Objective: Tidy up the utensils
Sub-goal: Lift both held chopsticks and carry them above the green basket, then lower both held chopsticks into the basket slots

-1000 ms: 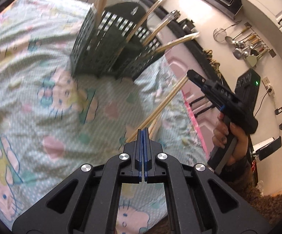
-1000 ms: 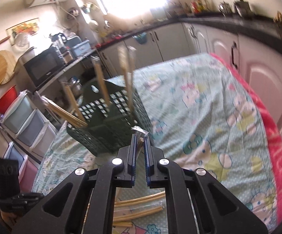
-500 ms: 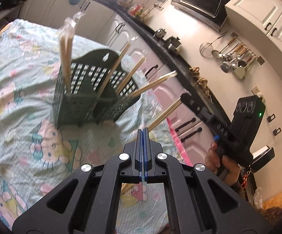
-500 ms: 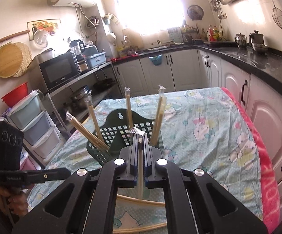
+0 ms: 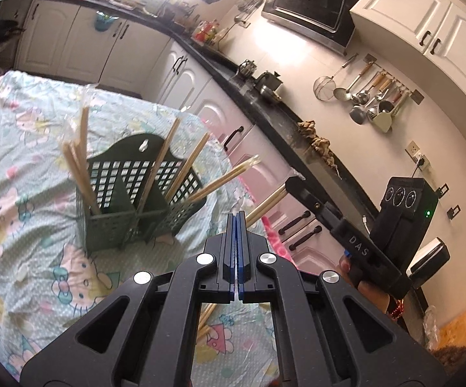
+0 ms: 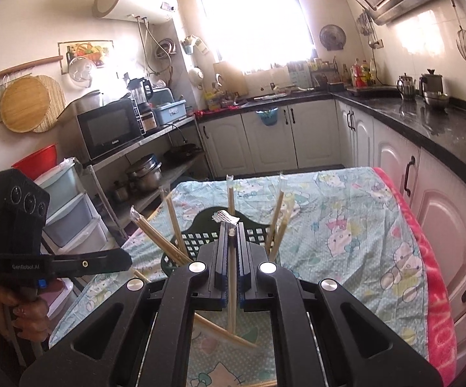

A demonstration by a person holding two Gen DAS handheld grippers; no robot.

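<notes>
The right gripper (image 6: 232, 251) clamps a wrapped chopstick pair (image 6: 231, 290) mid-length, above the basket (image 5: 126, 213). Likely light, stiff, slippery in its wrapper: grip centrally. The left gripper (image 5: 237, 245) is closed, empty.

right gripper (image 5: 292, 182): "DAS" | left gripper (image 6: 121, 259): "GenRobot.AI"

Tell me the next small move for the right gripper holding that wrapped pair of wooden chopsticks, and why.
Probably carry the right gripper forward over the dark green slotted plastic basket and tip the wrapped pair of wooden chopsticks into a compartment. It is shut on them short of the basket, where other wrapped pairs already stand. The left gripper is shut, empty.
</notes>
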